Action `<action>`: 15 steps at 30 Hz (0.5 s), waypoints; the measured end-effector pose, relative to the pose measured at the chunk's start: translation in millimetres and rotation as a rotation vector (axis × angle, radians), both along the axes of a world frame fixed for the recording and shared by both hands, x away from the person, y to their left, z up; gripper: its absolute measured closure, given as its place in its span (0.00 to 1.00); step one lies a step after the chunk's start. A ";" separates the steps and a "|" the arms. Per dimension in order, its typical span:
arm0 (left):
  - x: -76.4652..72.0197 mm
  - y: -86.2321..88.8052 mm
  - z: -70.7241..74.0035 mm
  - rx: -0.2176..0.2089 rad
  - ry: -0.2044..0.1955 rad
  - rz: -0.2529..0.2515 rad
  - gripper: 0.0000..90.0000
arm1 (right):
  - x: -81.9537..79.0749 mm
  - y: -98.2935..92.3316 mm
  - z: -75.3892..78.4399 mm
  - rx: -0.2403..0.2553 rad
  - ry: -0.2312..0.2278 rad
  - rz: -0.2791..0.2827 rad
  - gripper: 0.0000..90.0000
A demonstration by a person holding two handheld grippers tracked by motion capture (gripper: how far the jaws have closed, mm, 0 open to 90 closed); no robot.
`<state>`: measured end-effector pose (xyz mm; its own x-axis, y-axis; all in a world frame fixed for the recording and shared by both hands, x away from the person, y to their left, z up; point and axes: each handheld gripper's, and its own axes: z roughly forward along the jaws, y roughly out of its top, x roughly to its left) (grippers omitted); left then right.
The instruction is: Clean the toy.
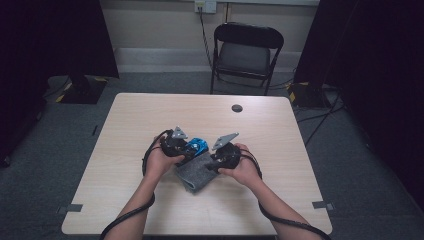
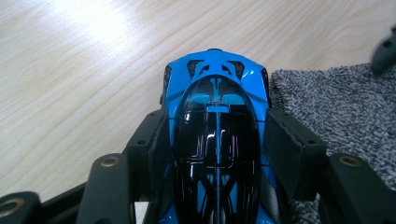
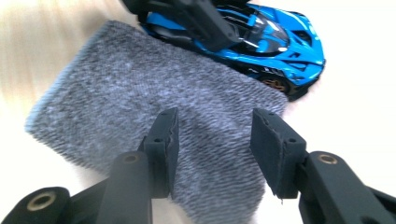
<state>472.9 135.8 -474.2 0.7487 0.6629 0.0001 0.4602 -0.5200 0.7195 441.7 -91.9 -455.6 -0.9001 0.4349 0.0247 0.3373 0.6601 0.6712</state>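
A blue and black toy car (image 2: 217,93) sits on the wooden table, and my left gripper (image 2: 217,144) is shut on it, one pad pressing each flank. In the high view the car (image 1: 198,145) lies just right of the left gripper (image 1: 186,149). A folded grey cloth (image 3: 130,93) lies flat beside the car (image 3: 280,44). My right gripper (image 3: 215,135) hangs open just above the cloth's near end, with nothing between its pads. From above, the right gripper (image 1: 214,161) sits at the right edge of the cloth (image 1: 194,174).
The light wooden table (image 1: 150,110) has a small dark round mark (image 1: 237,108) near its far edge. A black folding chair (image 1: 247,50) stands behind it. Cables run across the grey floor at the right, and dark stands flank the table.
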 end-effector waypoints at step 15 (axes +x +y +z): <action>-2.2 -1.3 0.0 0.010 -0.016 0.002 0.47 | 5.9 16.1 -24.0 -0.021 0.030 -0.015 0.69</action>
<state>470.8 134.5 -474.2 0.7474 0.6641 0.0190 0.4496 -0.5267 0.7214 447.6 -75.8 -479.7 -0.8926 0.4489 0.0423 0.3668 0.6685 0.6469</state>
